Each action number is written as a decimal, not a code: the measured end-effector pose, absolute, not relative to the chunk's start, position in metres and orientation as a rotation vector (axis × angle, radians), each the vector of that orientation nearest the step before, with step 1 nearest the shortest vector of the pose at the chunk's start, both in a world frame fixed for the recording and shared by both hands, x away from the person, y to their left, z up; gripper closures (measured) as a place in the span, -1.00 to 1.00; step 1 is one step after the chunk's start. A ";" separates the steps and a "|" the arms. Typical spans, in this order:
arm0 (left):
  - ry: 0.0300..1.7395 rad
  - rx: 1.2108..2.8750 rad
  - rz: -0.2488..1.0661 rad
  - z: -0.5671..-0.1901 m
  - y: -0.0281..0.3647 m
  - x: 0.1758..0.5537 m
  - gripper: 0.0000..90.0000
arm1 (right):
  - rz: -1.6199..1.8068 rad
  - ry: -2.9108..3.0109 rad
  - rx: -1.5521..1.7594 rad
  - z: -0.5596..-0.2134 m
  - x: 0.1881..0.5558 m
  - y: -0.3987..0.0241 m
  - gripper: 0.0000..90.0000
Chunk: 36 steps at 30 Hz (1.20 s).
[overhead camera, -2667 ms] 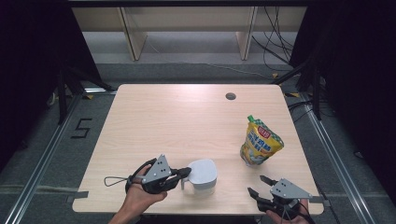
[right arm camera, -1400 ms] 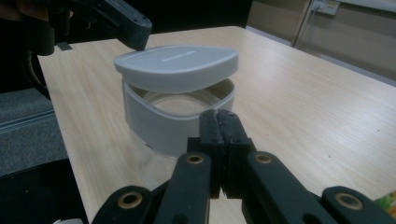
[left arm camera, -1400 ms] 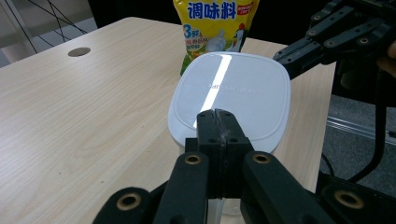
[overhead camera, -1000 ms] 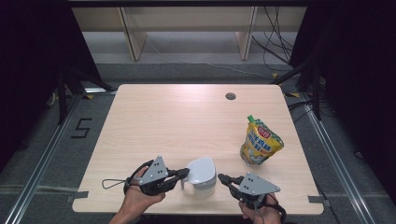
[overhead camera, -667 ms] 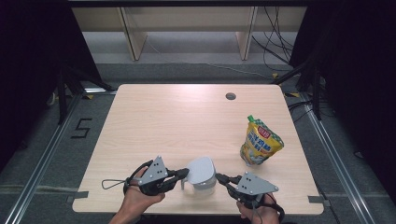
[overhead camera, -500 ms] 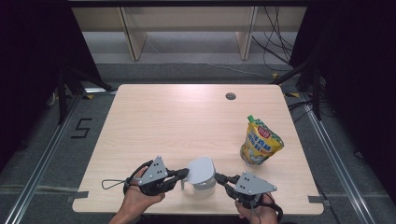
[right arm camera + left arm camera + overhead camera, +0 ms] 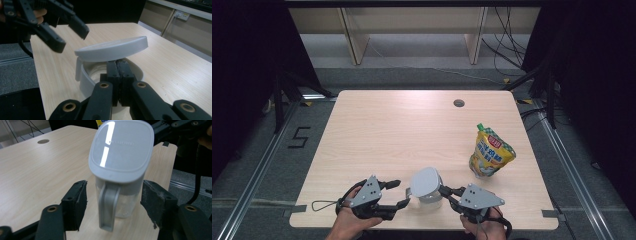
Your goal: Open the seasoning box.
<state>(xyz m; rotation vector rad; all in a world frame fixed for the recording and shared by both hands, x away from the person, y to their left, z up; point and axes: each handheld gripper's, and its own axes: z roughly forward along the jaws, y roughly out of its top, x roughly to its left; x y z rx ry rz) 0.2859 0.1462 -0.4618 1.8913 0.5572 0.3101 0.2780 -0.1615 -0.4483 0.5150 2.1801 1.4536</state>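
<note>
A: Small clear plastic jug (image 7: 428, 190) with grey lid (image 7: 425, 181), standing at the near edge of the table (image 7: 412, 130), about 6 o'clock from the centre. Probably light, stiff, smooth-walled; likely to slip or tip under a sideways push.

B: Best hold?

A: Handle (image 7: 108, 205), facing the left gripper (image 7: 403, 194). Lid tilted up, so not a part to lift by.

B: Grippers?

A: Left gripper at the jug's 9 o'clock, jaws just opened wide, handle between the pads (image 7: 75, 202) but untouched. Right gripper (image 7: 117, 72) at 3 o'clock, jaws closed together, tips under the raised lid at the rim.

B: Elsewhere?

A: Yellow pouch (image 7: 490, 156) upright at 2 o'clock, well apart.
</note>
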 end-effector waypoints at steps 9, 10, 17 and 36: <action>0.640 1.915 0.289 -0.480 0.162 0.280 -0.37 | 1.457 2.152 0.485 -0.444 0.276 -0.150 0.99; 0.624 1.928 0.298 -0.482 0.164 0.281 -0.37 | 1.445 2.173 0.466 -0.443 0.276 -0.150 0.99; 0.647 1.950 0.305 -0.487 0.165 0.277 -0.38 | 1.449 2.166 0.445 -0.439 0.273 -0.144 0.98; 0.662 1.979 0.308 -0.491 0.173 0.283 -0.44 | 1.443 2.202 0.405 -0.440 0.269 -0.127 0.92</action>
